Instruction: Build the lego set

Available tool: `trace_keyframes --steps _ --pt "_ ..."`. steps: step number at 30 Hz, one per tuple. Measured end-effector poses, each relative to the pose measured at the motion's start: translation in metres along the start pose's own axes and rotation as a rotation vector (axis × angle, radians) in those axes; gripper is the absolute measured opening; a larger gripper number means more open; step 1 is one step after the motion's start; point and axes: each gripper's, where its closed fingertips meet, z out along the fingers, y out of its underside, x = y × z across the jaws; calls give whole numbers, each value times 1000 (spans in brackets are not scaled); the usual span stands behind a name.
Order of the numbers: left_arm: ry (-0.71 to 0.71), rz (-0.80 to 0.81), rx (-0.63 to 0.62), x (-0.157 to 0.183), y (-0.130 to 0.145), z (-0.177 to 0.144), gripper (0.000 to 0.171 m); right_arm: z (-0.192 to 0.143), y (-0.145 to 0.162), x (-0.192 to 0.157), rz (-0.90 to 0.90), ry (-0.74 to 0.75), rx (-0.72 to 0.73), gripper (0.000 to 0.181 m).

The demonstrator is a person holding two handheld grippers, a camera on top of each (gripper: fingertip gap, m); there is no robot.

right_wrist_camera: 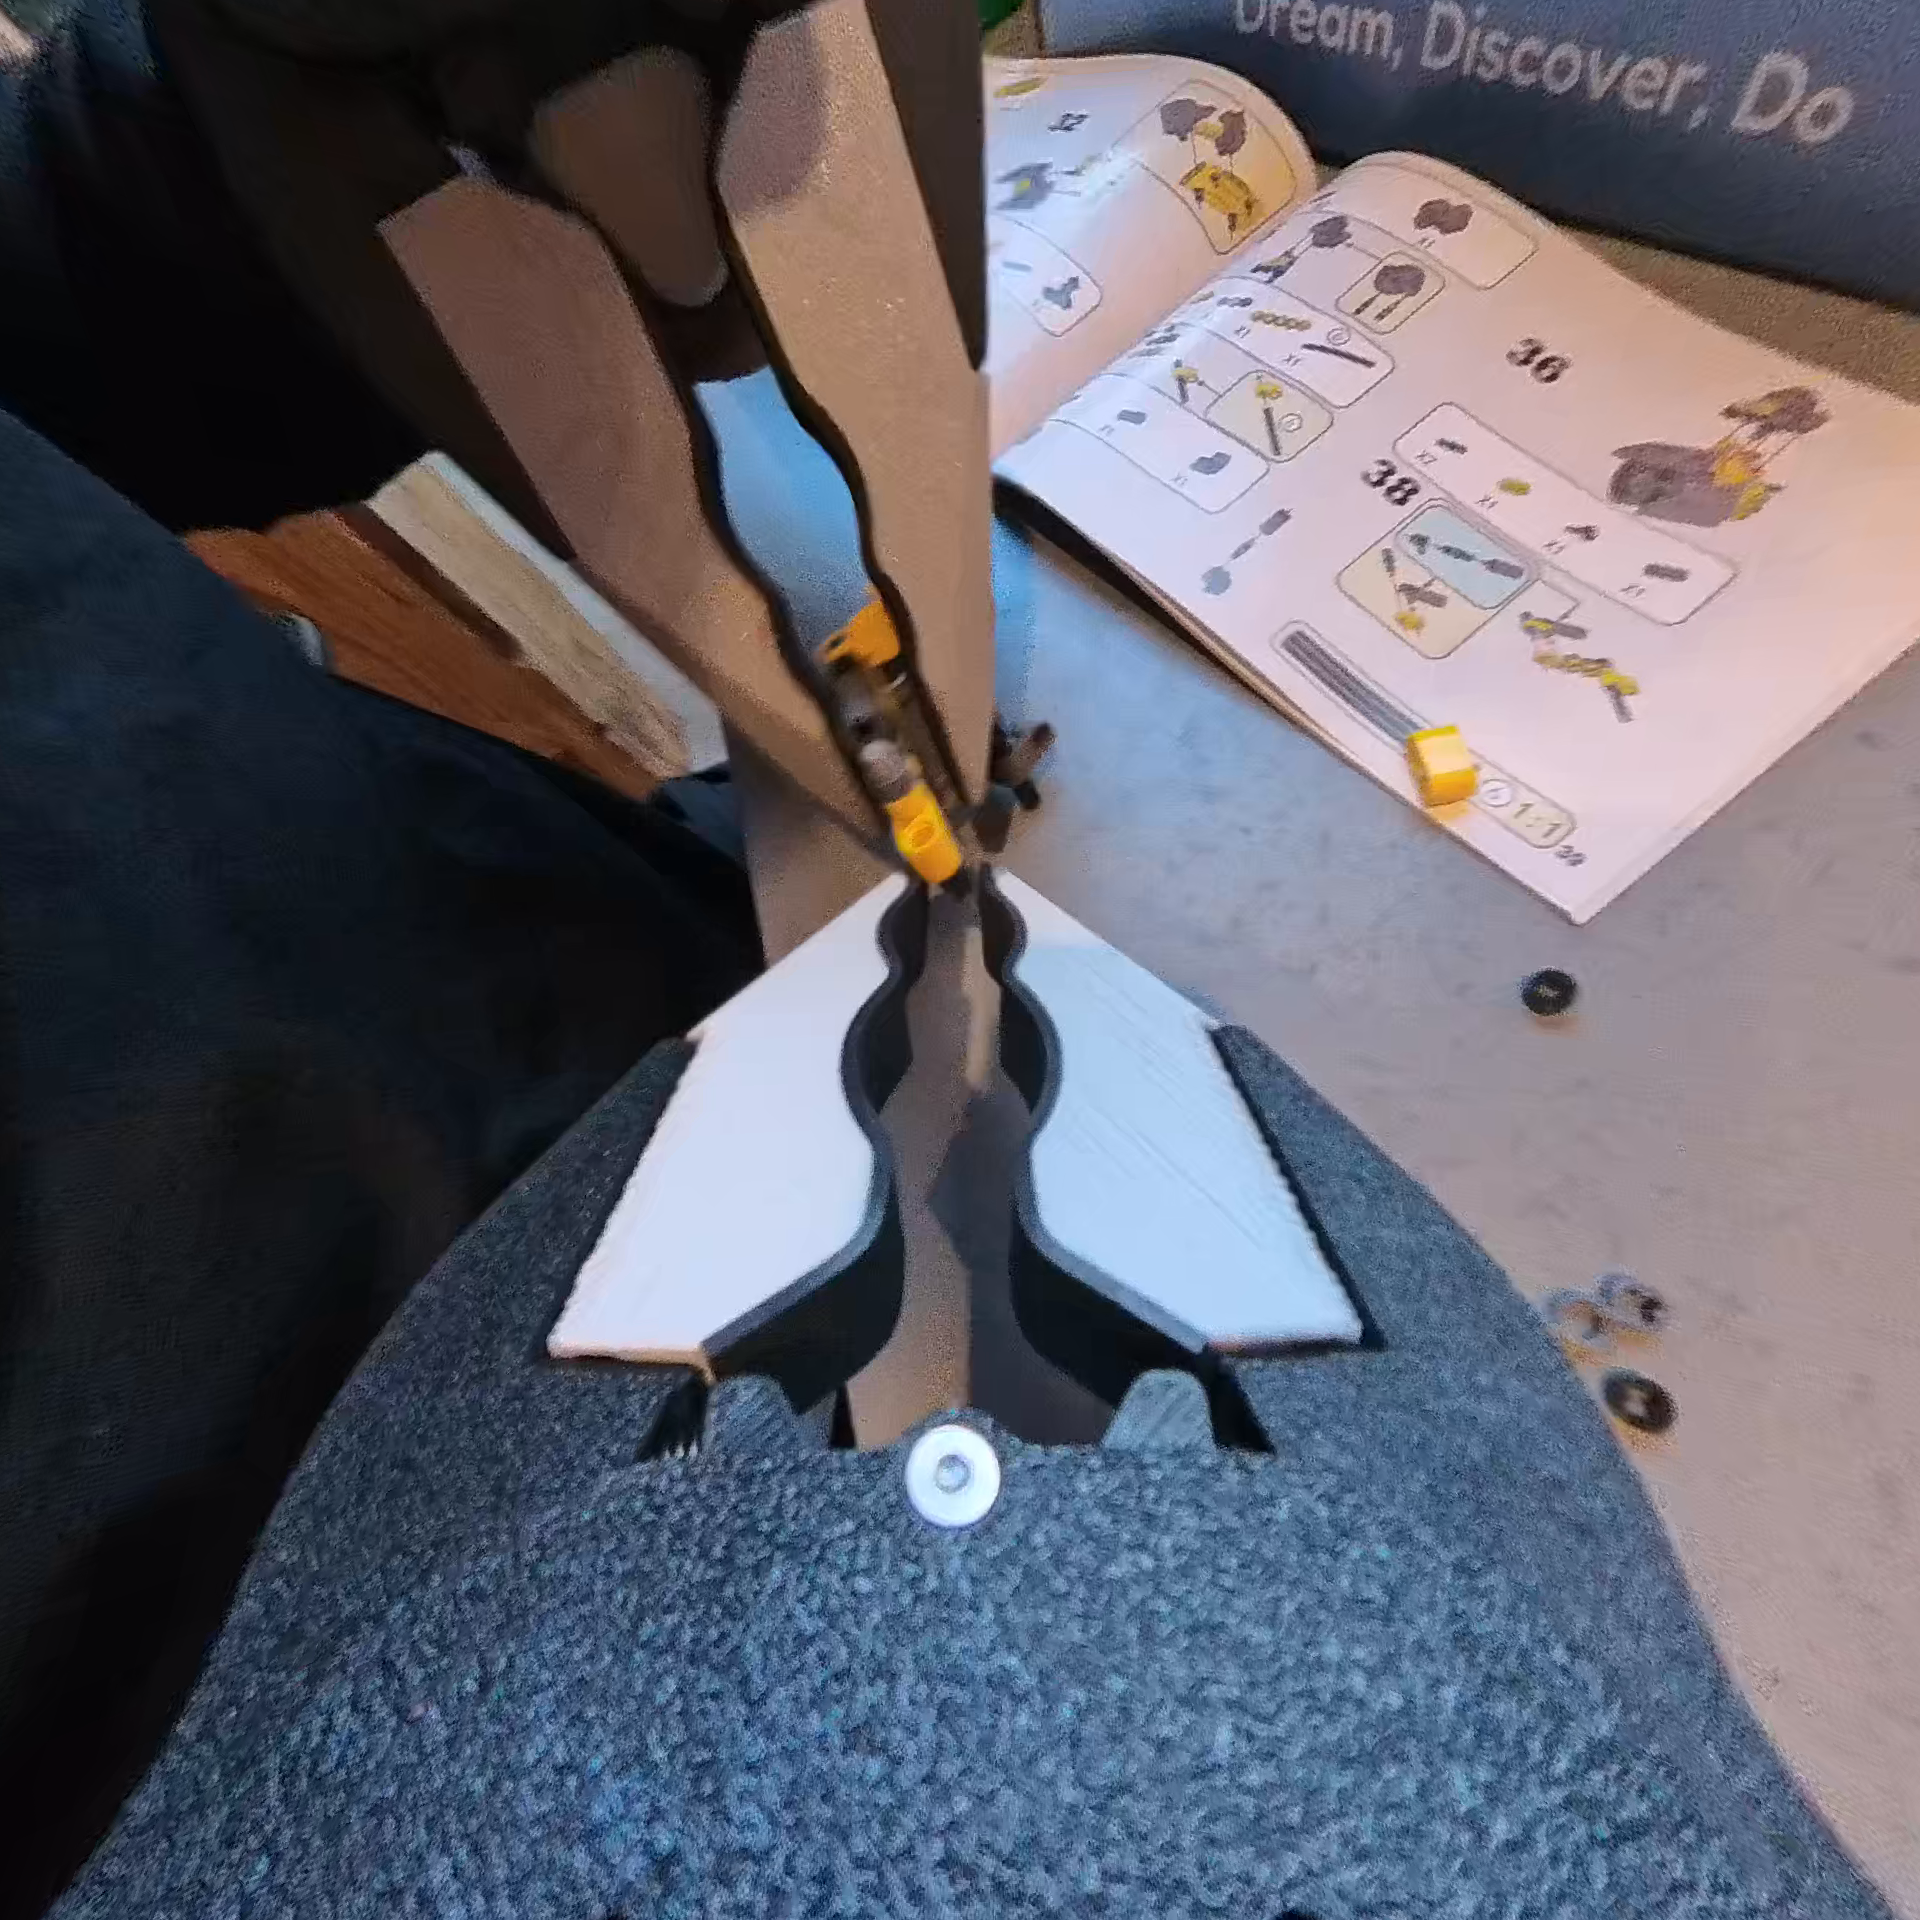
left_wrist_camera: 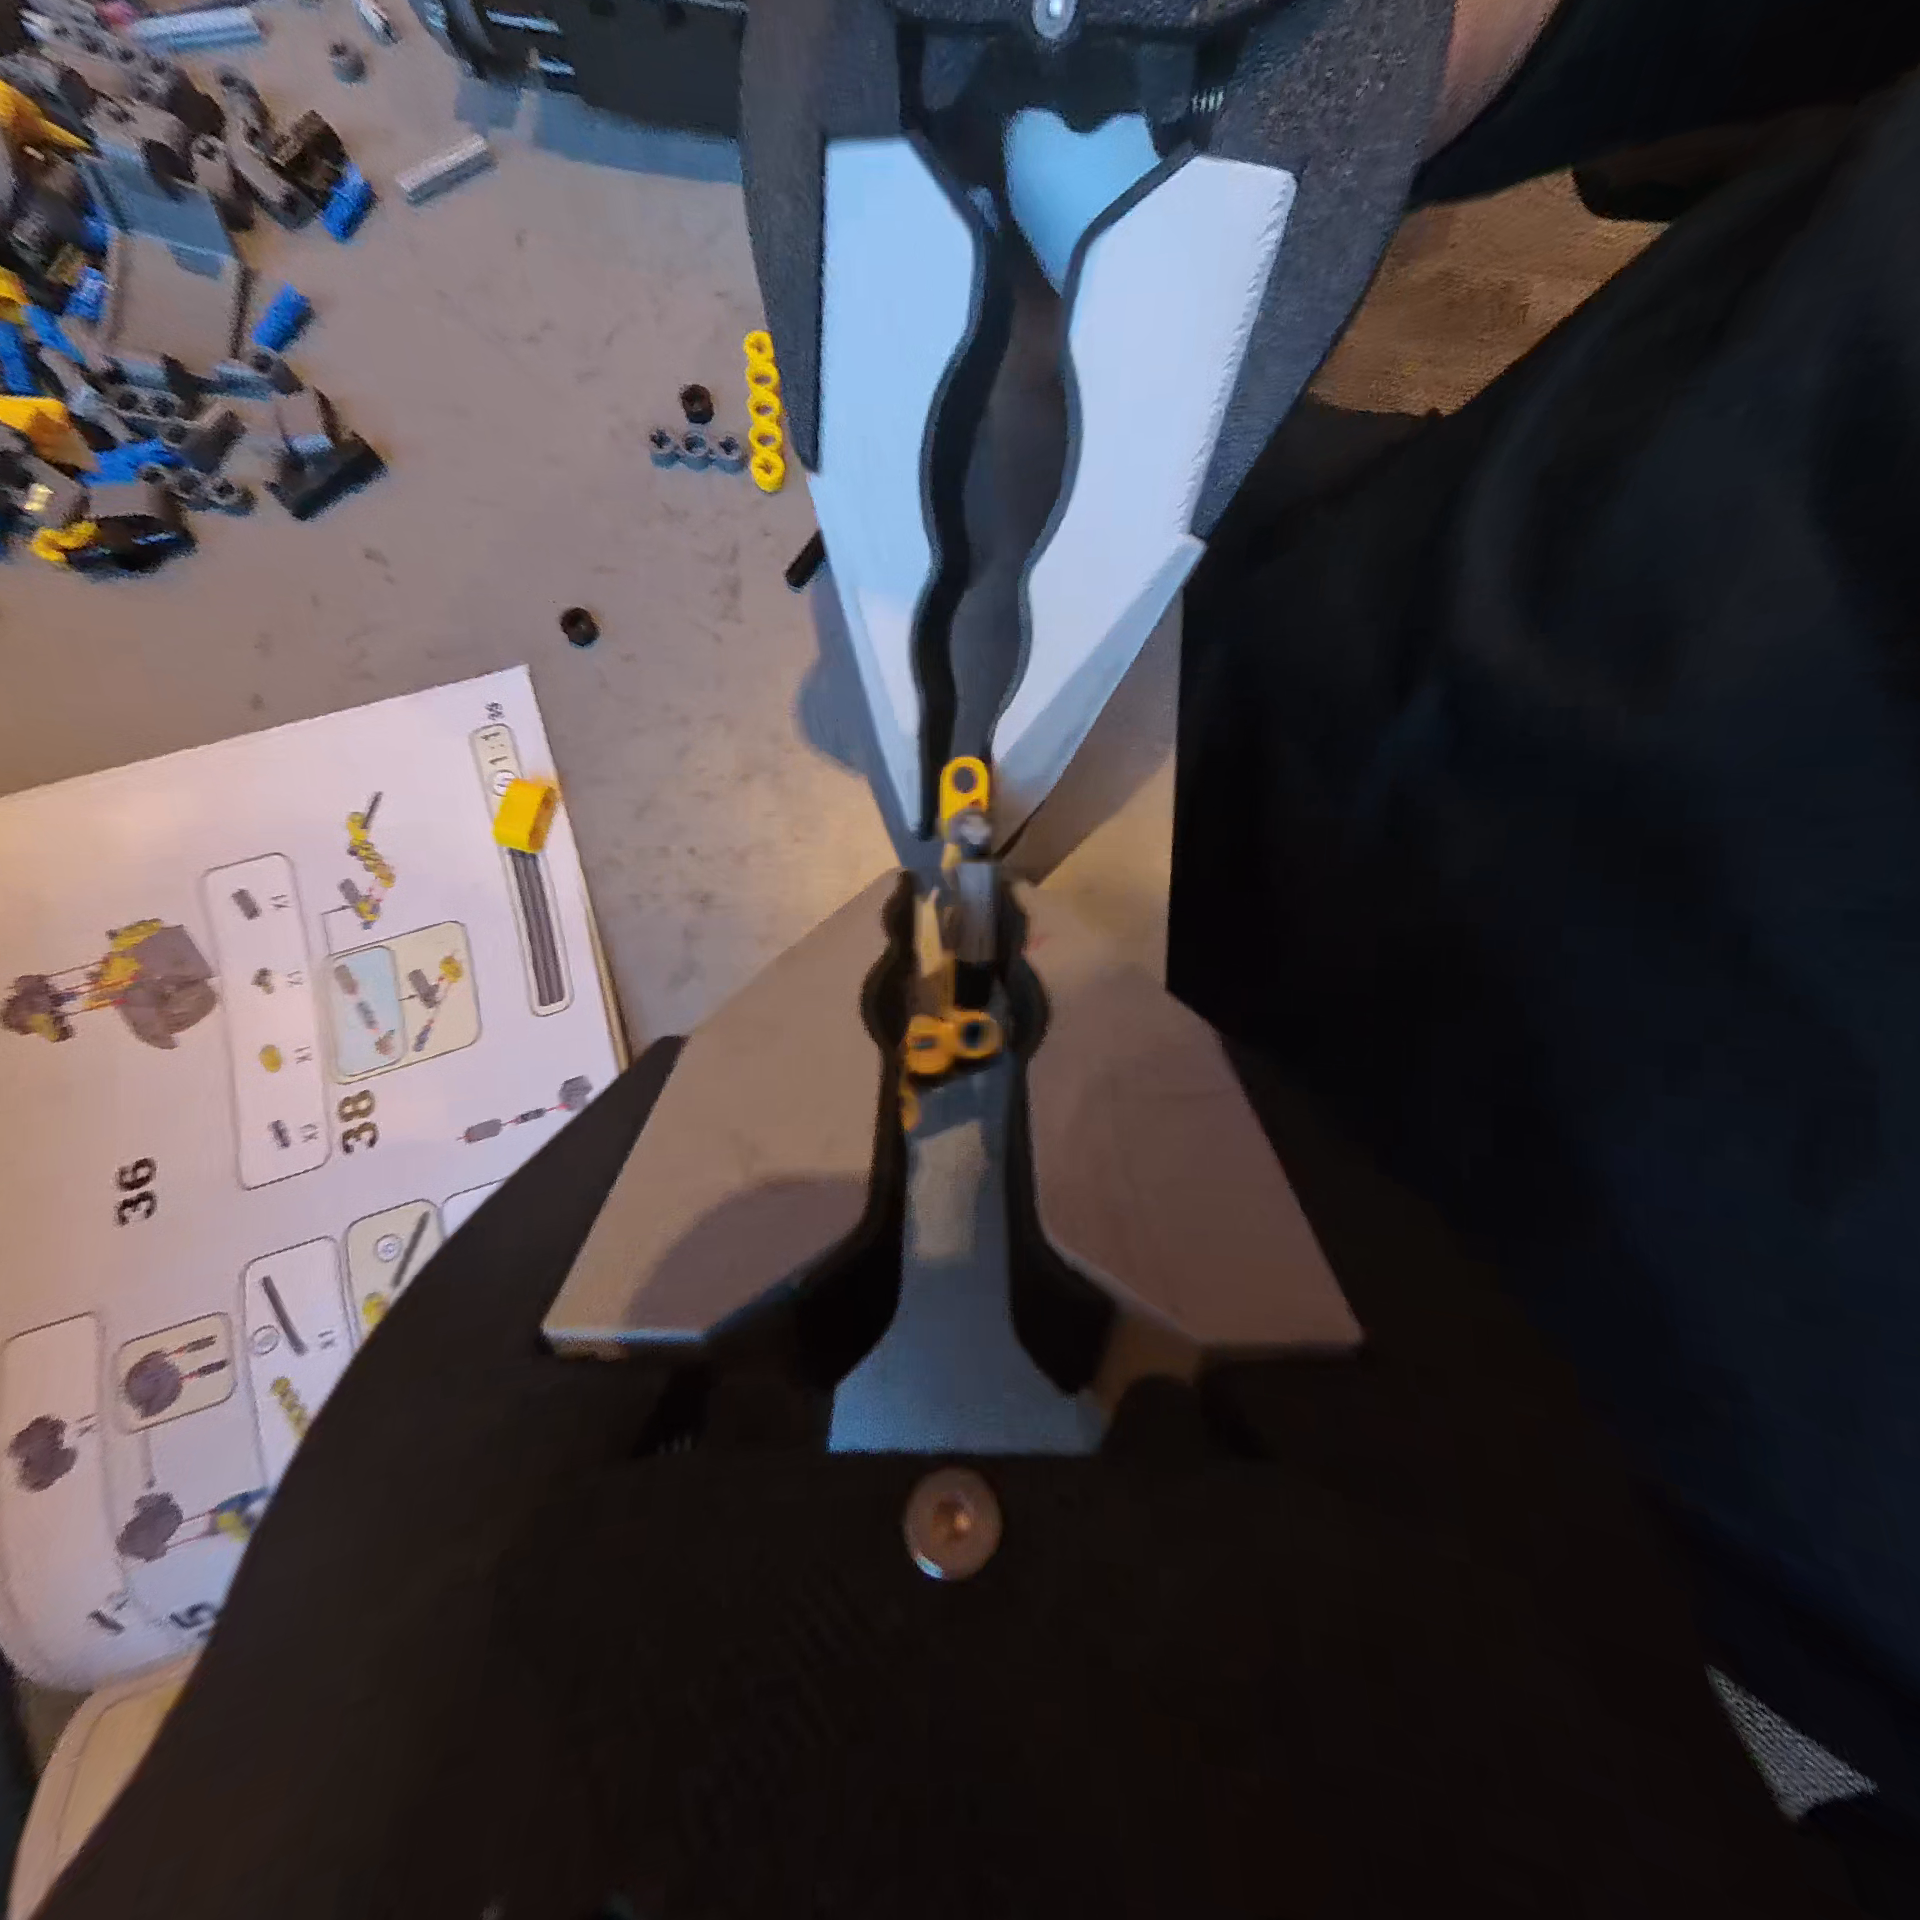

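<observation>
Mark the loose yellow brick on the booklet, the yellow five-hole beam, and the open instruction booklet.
yellow brick [right_wrist_camera: 1441, 766]: right wrist view, its side face.
yellow five-hole beam [left_wrist_camera: 764, 407]: left wrist view, its middle hole.
instruction booklet [right_wrist_camera: 1621, 343]: right wrist view, bare part of the right-hand page.

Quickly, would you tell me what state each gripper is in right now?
Left gripper: shut on the yellow-and-grey brick assembly.
Right gripper: shut, tips at the same assembly's other end; exactly what they pinch cannot be told.

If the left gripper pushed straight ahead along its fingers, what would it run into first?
The right gripper, tip to tip with the left gripper. Both are shut on one small yellow-and-grey brick assembly bridging them, so there looks to be almost no free travel, though blur hides the exact gap.
</observation>
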Motion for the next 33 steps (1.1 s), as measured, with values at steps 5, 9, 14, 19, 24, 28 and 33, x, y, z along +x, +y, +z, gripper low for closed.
trace_keyframes --steps 5,9,14,19,24,28,33 --pt "46 -49 -2 2 0 -3 23 1 0 -1 117 -62 9 10" --pt "36 -40 11 1 2 0 21 2 2 -2 135 -71 -5 10" --pt "205 -110 10 11 -2 0 14 4 4 -3 141 -88 -23 9" --pt "199 -127 -70 -2 -2 4 9 9 11 -1 56 2 -78 0" --pt "196 -56 -105 2 2 6 10 -2 12 1 -26 58 -99 0" --pt "197 18 -92 7 0 5 9 -11 -10 -4 -94 13 10 22" --pt "125 174 -105 9 2 5 10 -2 -4 -7 -285 27 -58 8"
